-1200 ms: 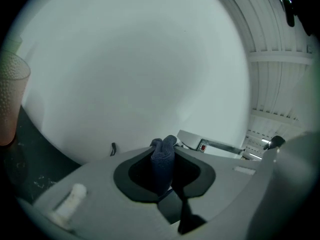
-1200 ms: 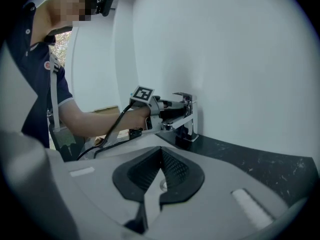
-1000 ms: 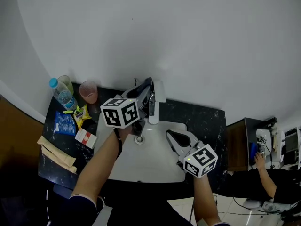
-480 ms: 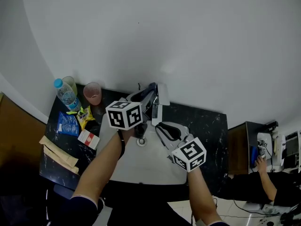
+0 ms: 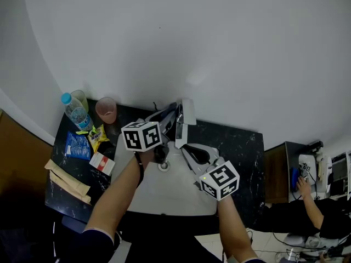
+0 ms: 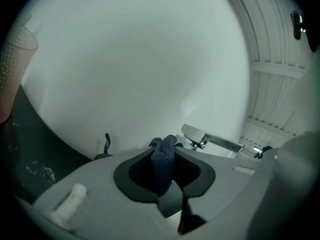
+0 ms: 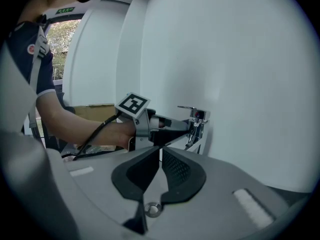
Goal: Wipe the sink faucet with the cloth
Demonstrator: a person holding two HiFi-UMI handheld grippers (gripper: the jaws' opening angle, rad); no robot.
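The chrome faucet [image 5: 185, 119] stands at the back of the white sink [image 5: 164, 190]. My left gripper [image 5: 169, 118] reaches level toward the faucet from the left, shut on a folded dark blue cloth [image 6: 163, 160]. In the left gripper view the faucet [image 6: 212, 141] lies just right of the cloth; whether they touch I cannot tell. My right gripper [image 5: 186, 148] hovers over the basin near the drain [image 5: 163, 165], pointing at the faucet [image 7: 196, 119]. Its jaws have just closed and stand shut with nothing between them [image 7: 160, 151].
On the black counter [image 5: 241, 147] to the left stand a water bottle [image 5: 74, 111] and a pink cup [image 5: 106, 109], with snack packets [image 5: 77, 144] and a small red and white box [image 5: 101, 160]. A white wall rises right behind the faucet. A person sits at the far right [image 5: 312, 201].
My right gripper has moved left across the basin toward the faucet. The left gripper has sunk a little beside the faucet, still holding the cloth.
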